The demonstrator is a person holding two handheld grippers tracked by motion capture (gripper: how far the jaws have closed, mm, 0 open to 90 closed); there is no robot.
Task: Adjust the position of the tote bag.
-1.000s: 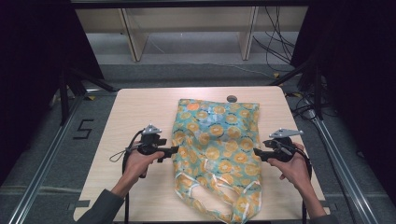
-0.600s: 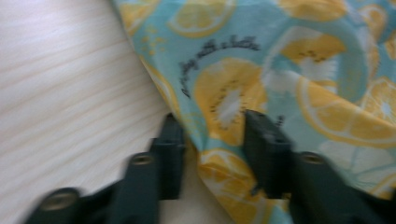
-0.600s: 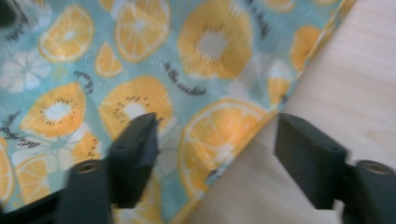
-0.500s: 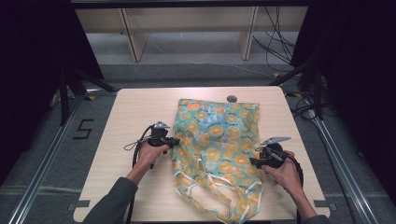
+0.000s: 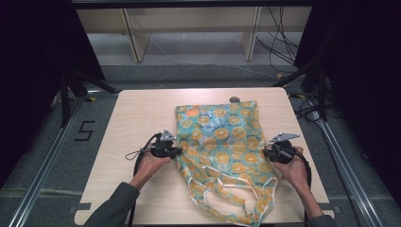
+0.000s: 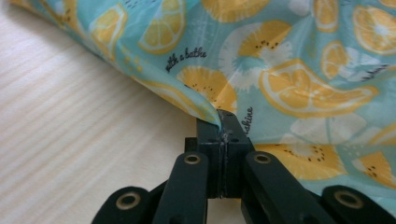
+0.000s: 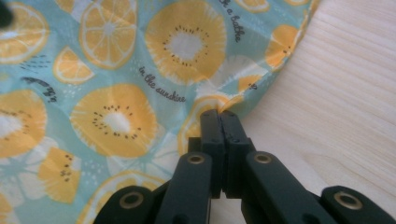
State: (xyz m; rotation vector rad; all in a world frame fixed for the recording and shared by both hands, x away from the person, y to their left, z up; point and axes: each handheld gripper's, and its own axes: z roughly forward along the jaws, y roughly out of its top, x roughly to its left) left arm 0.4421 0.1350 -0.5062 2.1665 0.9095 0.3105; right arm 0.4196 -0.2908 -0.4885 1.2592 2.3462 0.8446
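From the high view, the turquoise fabric tote bag printed with orange citrus slices (image 5: 220, 146) lies flat mid-desk (image 5: 137, 113), left gripper (image 5: 177, 151) and right gripper (image 5: 265, 152) at its side edges. The left gripper view has the fingers (image 6: 223, 140) clenched on the bag's hem; the right gripper view shows the same. Both have just closed. Best to lift evenly now, keeping the cloth taut.
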